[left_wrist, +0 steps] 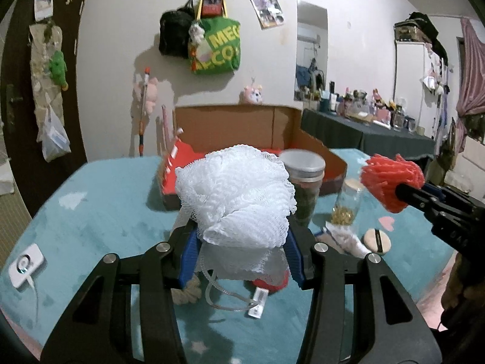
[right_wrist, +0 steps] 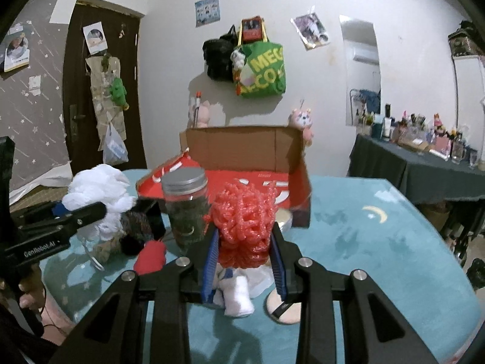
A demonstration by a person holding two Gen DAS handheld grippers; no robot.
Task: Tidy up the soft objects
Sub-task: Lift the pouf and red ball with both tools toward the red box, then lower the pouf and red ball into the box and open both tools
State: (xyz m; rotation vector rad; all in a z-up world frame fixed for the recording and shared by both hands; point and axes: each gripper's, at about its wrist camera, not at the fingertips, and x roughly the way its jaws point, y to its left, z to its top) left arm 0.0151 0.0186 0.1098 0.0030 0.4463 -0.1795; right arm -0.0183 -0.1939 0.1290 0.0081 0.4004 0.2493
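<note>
My left gripper (left_wrist: 241, 253) is shut on a white mesh bath puff (left_wrist: 235, 194), held above the teal table; its loop and tag (left_wrist: 257, 301) dangle below. The same puff (right_wrist: 98, 189) and left gripper (right_wrist: 83, 212) show at the left of the right wrist view. My right gripper (right_wrist: 245, 261) is shut on a red foam net (right_wrist: 245, 221), raised over the table. That red net (left_wrist: 391, 179) and right gripper (left_wrist: 403, 192) appear at the right of the left wrist view. An open cardboard box with a red inside (right_wrist: 272, 151) stands behind both.
A jar with a metal lid (right_wrist: 185, 206) stands before the box, a small glass bottle (left_wrist: 347, 203) beside it. A rolled white cloth (right_wrist: 239, 298), a round powder puff (right_wrist: 283, 309), a red soft piece (right_wrist: 150, 256) and a white device (left_wrist: 25, 265) lie on the table (left_wrist: 100, 218).
</note>
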